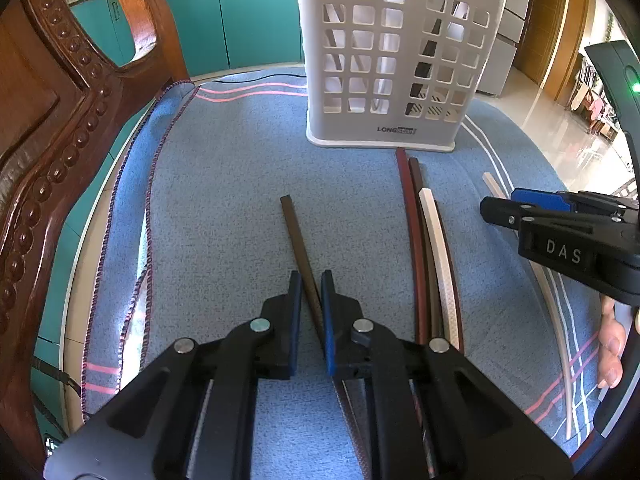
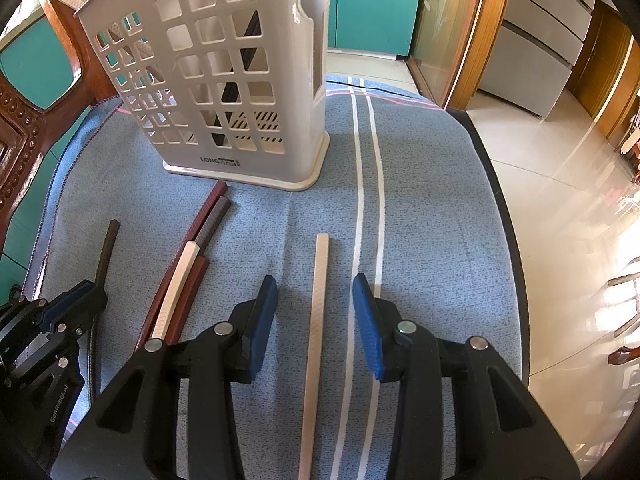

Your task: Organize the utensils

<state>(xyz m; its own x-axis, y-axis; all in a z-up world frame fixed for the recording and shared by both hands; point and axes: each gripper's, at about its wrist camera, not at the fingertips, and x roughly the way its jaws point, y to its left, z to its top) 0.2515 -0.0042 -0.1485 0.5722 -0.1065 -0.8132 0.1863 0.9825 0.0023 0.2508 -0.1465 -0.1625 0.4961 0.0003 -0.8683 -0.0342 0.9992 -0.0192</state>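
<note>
A dark brown chopstick (image 1: pixel 298 236) lies on the blue cloth (image 1: pixel 224 200), and my left gripper (image 1: pixel 312 280) is shut on its near part, the blue pads tight against its sides. Seen from the right wrist, that gripper (image 2: pixel 76 300) sits low at the left over the same chopstick (image 2: pixel 108 248). My right gripper (image 2: pixel 315 284) is open and straddles a cream chopstick (image 2: pixel 321 256), with clear gaps on both sides. A white perforated utensil holder (image 1: pixel 392 60) stands upright at the back with dark utensils inside.
Between the grippers lies a bundle of red-brown and cream chopsticks (image 1: pixel 424 232), pointing at the holder's base. A carved wooden chair (image 1: pixel 60 120) rises at the left. The table's dark edge (image 2: pixel 508 240) drops to a tiled floor on the right. A person's hand (image 1: pixel 612 340) holds the right gripper.
</note>
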